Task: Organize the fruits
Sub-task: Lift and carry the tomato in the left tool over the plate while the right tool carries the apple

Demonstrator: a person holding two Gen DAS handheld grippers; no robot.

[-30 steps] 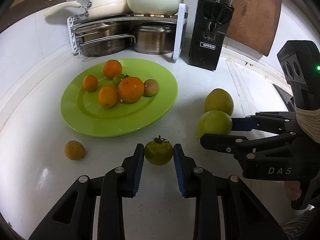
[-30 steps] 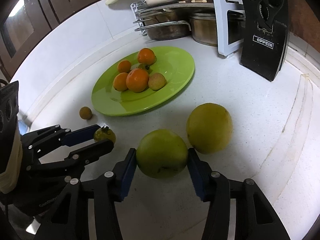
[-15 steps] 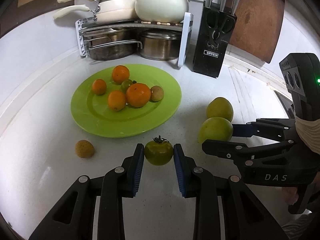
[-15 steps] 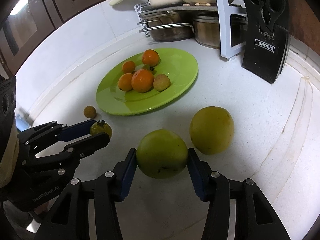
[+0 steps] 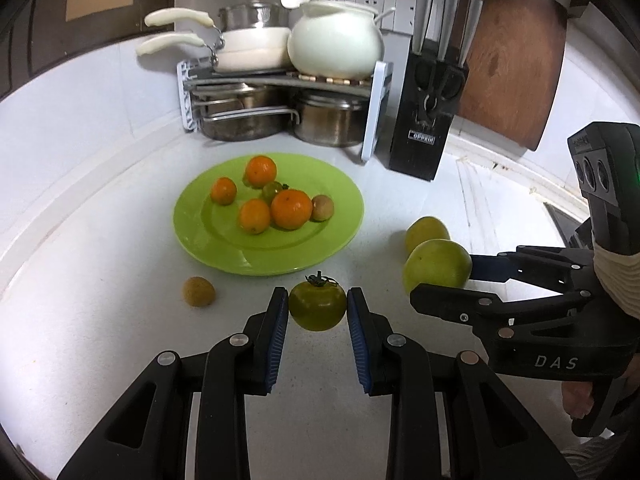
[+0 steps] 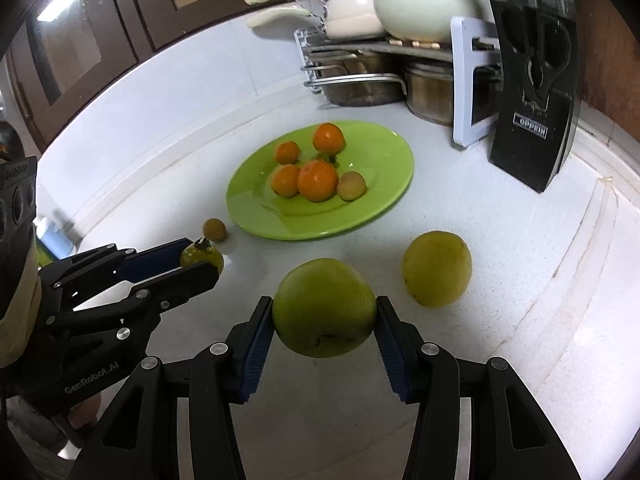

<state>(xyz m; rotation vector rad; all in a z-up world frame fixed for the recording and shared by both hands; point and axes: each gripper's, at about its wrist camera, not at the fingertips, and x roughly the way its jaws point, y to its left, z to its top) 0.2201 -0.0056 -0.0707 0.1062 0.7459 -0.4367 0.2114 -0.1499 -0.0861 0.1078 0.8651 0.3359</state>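
Left gripper [image 5: 317, 307] clenched on a small green tomato [image 5: 317, 307], blue pads pressed to its flanks at 9 and 3 o'clock, stem calyx up at 12, fruit lifted clear of the white counter [image 5: 100, 280]. Right gripper [image 6: 324, 312] likewise clamped on a large green round fruit [image 6: 324, 307], pads flush against both sides, fruit hanging between the fingertips above the counter. From the left wrist view, green plate [image 5: 224, 248] at 12 o'clock beyond the tomato, loaded with four oranges [image 5: 291, 209], one small green fruit and one brownish fruit [image 5: 322, 208]. Small tan fruit [image 5: 199, 291] loose on the counter at 9 o'clock of the left fingertips, just beside the plate's near rim. Yellow-green round fruit [image 6: 437, 274] resting on the counter at 2 o'clock of the right gripper, near but apart from the held one. Pot rack [image 5: 280, 80] and knife block [image 5: 428, 112] far back at 12 and 1 o'clock.
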